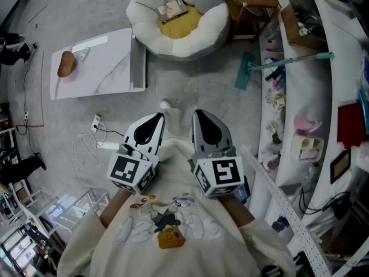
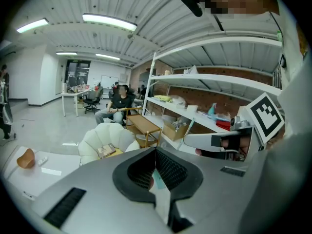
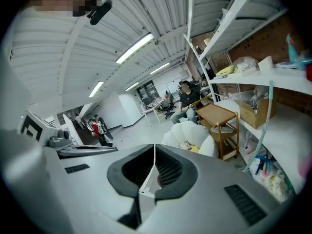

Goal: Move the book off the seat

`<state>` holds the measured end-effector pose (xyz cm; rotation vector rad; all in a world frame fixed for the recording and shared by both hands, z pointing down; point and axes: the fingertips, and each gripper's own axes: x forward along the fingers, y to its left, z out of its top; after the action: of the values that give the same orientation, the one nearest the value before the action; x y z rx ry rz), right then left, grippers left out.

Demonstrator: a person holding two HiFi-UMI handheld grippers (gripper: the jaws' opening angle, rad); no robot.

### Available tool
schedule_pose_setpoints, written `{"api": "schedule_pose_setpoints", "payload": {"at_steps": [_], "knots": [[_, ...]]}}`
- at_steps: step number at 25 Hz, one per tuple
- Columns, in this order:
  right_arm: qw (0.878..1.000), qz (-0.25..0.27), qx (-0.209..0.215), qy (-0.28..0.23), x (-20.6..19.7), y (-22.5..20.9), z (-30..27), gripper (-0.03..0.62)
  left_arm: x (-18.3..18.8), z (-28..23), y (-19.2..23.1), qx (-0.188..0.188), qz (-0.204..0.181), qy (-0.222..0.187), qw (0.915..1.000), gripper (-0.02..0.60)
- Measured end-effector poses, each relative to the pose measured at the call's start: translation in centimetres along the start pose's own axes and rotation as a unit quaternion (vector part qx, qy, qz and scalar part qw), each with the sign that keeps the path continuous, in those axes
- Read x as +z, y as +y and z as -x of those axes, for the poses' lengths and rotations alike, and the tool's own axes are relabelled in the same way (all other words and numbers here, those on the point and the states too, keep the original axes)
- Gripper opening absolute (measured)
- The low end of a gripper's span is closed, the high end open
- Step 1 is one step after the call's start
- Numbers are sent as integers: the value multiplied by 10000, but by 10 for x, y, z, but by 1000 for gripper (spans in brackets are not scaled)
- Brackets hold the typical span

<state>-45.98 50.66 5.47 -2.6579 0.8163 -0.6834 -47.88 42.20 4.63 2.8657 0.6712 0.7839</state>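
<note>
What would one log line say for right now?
book: on seat | left gripper: shut, empty | right gripper: shut, empty | both: away from seat | move: not started

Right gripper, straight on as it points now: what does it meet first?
The right gripper would probably meet the seat first; only bare floor lies between. Depth is unclear.

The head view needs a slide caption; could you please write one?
With left gripper and right gripper shut and empty, the book lies on the round white seat.
</note>
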Motion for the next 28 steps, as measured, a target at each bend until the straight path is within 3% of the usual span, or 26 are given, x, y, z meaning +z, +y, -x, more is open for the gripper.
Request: {"api": "schedule_pose_setpoints", "payload": {"at_steps": [6,14,21,28], "knots": [[9998,-69,-31,194,-3,8,-29,13,0,-10,30,37,169,230,9996,12],[9988,9,-290,390,15,19,-99,12,29,-46,90,-392,253,316,9984,12],[9989,26,-272,391,47,42,-177,12,71,-56,174,-384,419,49,9984,12],[9985,391,-256,275,83,80,-237,12,107,-52,246,-332,521,-383,9974,12]]}}
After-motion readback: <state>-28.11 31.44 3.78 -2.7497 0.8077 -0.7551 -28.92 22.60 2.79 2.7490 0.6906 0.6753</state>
